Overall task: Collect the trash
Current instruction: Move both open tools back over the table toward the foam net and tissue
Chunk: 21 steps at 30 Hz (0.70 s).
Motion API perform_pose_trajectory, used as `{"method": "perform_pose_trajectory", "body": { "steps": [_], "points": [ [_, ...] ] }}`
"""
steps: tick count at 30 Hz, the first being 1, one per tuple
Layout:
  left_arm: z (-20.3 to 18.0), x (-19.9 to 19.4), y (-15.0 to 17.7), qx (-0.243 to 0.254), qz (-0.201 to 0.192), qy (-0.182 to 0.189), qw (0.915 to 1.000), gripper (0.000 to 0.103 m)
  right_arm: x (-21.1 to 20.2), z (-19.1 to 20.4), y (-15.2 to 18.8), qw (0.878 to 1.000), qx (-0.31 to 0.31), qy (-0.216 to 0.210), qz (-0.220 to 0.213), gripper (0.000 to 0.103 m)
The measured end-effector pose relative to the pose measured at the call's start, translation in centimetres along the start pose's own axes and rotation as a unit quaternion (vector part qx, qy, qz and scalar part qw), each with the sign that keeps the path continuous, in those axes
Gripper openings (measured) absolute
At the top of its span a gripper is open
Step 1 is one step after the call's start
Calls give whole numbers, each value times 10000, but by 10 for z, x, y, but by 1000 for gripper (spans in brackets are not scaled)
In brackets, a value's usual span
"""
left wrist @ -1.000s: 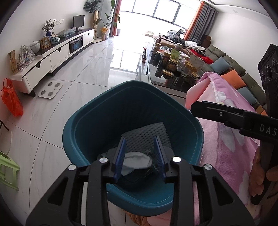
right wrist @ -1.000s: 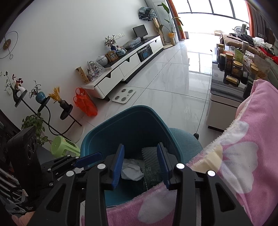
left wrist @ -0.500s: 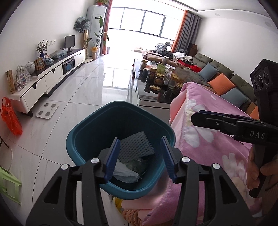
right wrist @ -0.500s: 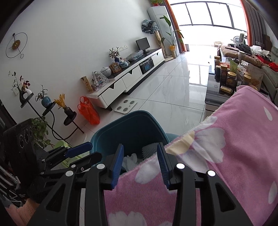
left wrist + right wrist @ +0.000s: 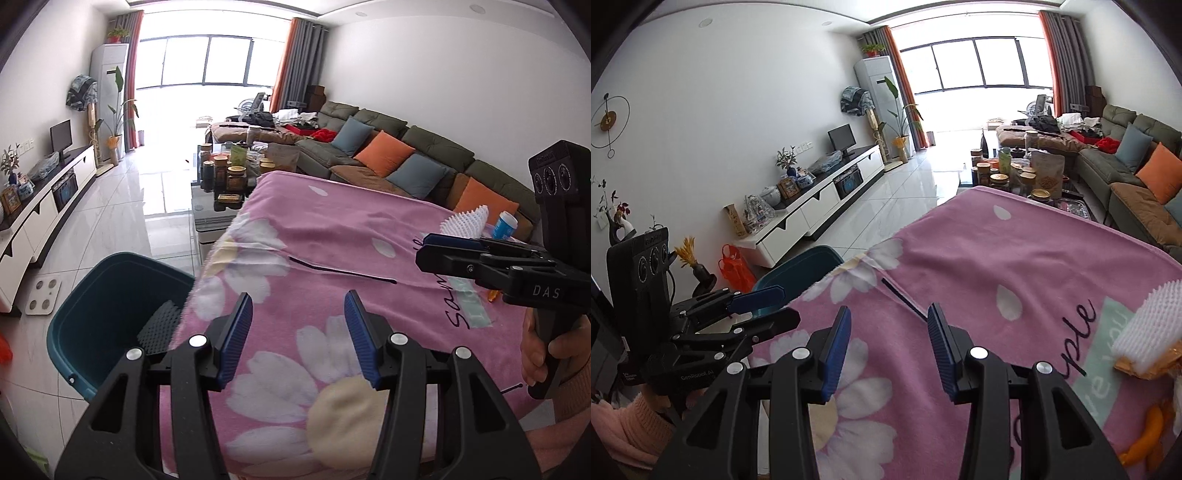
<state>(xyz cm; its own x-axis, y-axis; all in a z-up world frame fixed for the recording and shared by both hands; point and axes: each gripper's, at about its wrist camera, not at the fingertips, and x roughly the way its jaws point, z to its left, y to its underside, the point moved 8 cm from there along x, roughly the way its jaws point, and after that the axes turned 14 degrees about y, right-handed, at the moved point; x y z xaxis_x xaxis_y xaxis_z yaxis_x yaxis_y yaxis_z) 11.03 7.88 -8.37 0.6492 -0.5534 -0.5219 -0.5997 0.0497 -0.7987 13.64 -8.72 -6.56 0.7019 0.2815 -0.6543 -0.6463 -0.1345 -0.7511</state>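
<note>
I hold both grippers over a table draped in a pink flowered blanket point(image 5: 332, 236). My left gripper point(image 5: 298, 334) hangs above the near left part of the cloth, its blue-padded jaws parted and opening, nothing between them. My right gripper point(image 5: 886, 349) is likewise spread and opening over the blanket, empty. In the left view the right gripper point(image 5: 436, 245) reaches in from the right side, my hand point(image 5: 554, 354) wrapped round its handle.

The teal bin point(image 5: 92, 291) stands on the tiled floor just beside the table's left edge, partly hidden by the hanging cloth. Inside it lies a dark dimpled foam sheet point(image 5: 159, 326); what lies under it I cannot tell.

Trash waits at the far right of the table: a white foam net point(image 5: 467, 221) and, just beside it, a blue can point(image 5: 504, 225). The right view shows the net point(image 5: 1148, 325) lying on a yellow wrapper point(image 5: 1145, 363), with orange peel point(image 5: 1148, 424) nearer. A thin black stick point(image 5: 343, 271) lies across the middle of the blanket, ahead of both grippers.

Beyond the table stand a glass coffee table crowded with jars point(image 5: 229, 170), a long sofa point(image 5: 424, 155) on the right and a white TV cabinet point(image 5: 820, 206) along the left wall.
</note>
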Motion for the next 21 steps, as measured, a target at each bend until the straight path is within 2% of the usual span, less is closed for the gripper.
{"method": "perform_pose_trajectory", "body": {
  "steps": [7,14,18,21],
  "points": [
    [-65,56,-12,421,306,605,9968,51,-43,-87,29,9932,728,876,-220,41],
    [-128,111,-25,819,572,1157,9883,51,-78,-172,53,9741,1344,1778,-371,41],
    [-157,136,-31,980,681,1400,9829,51,-83,-201,60,9652,1523,2088,-408,42],
    [-175,156,-37,1053,748,1516,9800,51,-84,-218,65,9621,1564,2201,-385,49]
  ]
}}
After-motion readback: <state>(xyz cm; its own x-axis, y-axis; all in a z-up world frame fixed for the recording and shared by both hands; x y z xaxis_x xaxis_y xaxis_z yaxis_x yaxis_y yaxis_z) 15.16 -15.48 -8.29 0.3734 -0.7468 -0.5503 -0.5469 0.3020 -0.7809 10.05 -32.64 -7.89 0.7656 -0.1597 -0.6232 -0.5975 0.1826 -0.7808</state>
